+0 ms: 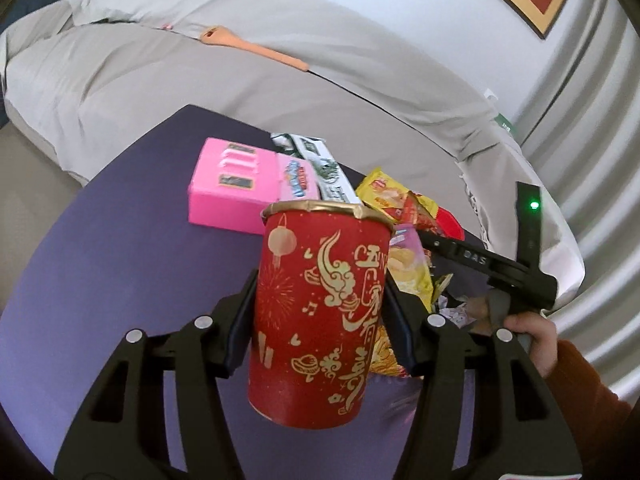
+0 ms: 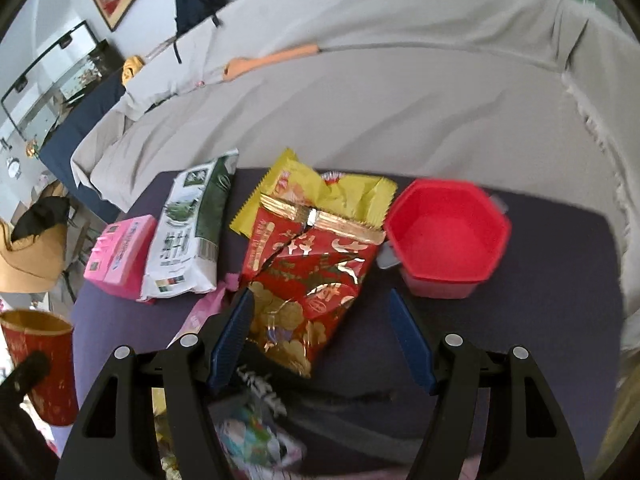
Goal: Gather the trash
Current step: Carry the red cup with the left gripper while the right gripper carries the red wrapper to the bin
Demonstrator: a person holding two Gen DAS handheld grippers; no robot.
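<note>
The left gripper (image 1: pixel 320 316) is clamping a red paper cup (image 1: pixel 320 312) upright, long axis toward twelve o'clock, mouth up, above the purple table (image 1: pixel 120 280). The right gripper (image 2: pixel 320 336) is hanging wide open over a red-gold wrapper (image 2: pixel 316 280), which is lying lengthwise from twelve to six o'clock.

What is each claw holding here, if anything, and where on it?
The left claw holds the red paper cup by its sides, about mid-height. The right claw is open above the red foil wrapper, gripping nothing.
</note>
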